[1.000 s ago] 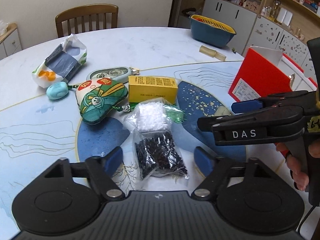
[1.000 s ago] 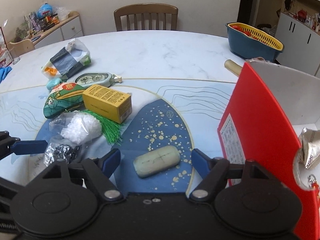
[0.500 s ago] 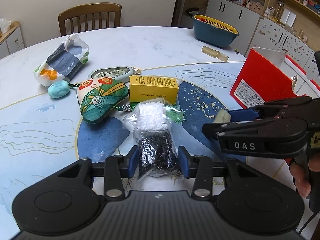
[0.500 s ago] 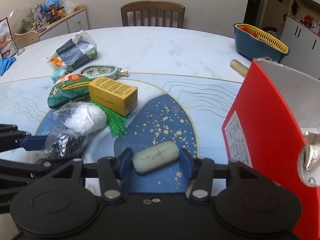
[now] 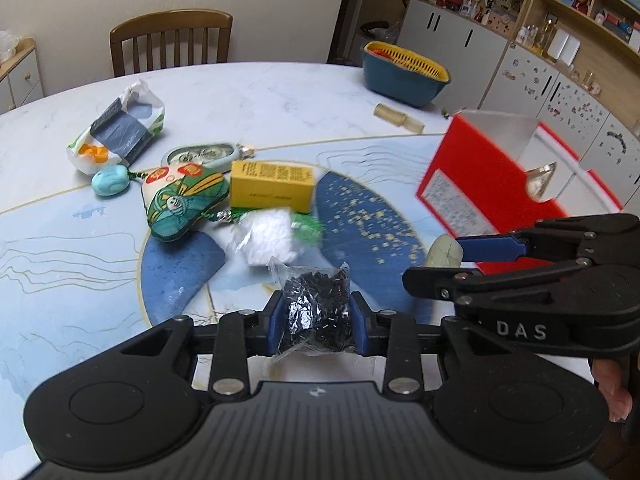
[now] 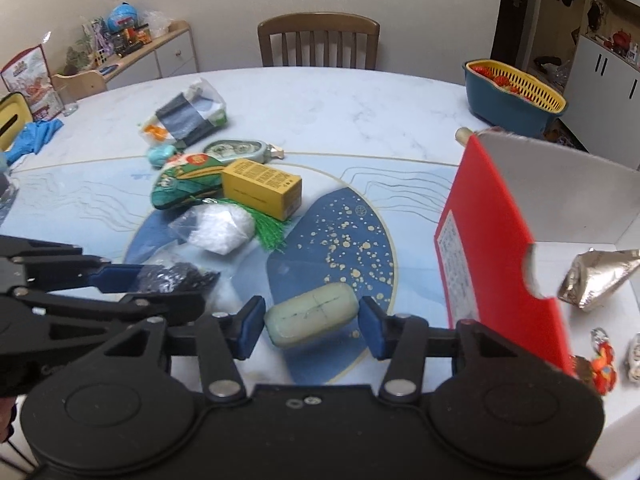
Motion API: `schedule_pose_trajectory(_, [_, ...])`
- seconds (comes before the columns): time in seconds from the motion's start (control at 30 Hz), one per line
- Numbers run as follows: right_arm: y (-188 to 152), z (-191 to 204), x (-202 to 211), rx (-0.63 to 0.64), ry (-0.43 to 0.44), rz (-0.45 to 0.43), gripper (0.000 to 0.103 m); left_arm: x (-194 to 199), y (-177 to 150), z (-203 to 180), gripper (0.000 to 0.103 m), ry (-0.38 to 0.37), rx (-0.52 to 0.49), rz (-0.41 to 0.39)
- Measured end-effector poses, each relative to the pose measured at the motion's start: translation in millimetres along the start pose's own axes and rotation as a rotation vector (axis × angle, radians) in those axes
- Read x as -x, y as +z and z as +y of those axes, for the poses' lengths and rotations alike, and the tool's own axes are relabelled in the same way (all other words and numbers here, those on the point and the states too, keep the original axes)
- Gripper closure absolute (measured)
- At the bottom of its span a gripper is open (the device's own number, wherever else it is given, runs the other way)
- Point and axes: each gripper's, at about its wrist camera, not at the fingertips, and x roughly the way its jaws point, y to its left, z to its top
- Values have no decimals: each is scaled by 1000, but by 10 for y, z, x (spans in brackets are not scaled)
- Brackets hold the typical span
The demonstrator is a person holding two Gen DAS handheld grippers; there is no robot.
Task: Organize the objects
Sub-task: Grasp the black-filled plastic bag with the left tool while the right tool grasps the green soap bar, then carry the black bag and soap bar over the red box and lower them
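My left gripper [image 5: 316, 324] is shut on a clear bag of black beads [image 5: 316, 312] and holds it lifted off the table. The bag also shows in the right wrist view [image 6: 176, 278]. My right gripper [image 6: 312, 326] is shut on a pale green soap bar [image 6: 312, 319], lifted just above the table; its tip shows in the left wrist view [image 5: 444, 252]. A bag of white beads [image 5: 266, 236] lies on the table ahead. The red box [image 6: 500, 240] stands open at the right, with a foil packet [image 6: 600, 276] inside.
On the table lie a yellow box [image 5: 272, 190], a green pouch [image 5: 182, 204], a grey-green tin [image 5: 200, 156], a teal egg [image 5: 110, 182] and a wipes pack [image 5: 118, 130]. A blue basket [image 5: 404, 78] stands at the far right. A chair [image 5: 172, 42] is behind.
Both grippers have gone from open to shut. The left one took hold of the black bead bag and lifted it; the right one closed on the soap bar and raised it.
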Motion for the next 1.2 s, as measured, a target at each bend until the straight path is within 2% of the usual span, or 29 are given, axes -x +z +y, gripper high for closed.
schedule_pose_trajectory(0.3, [67, -210, 617, -24, 22, -72, 54, 401, 197, -255, 70, -52, 35, -41])
schedule_pose_trajectory(0.63, [80, -593, 1133, -39, 10, -148, 54, 681, 424, -743, 70, -92, -3, -109])
schedule_pose_trajectory(0.9, [-6, -973, 1404, -43, -17, -186, 54, 691, 573, -1225, 70, -123, -47, -140])
schedule_pose_trajectory(1.2, [-139, -1480, 1508, -72, -46, -189, 54, 499, 713, -1753, 70, -132, -92, -142])
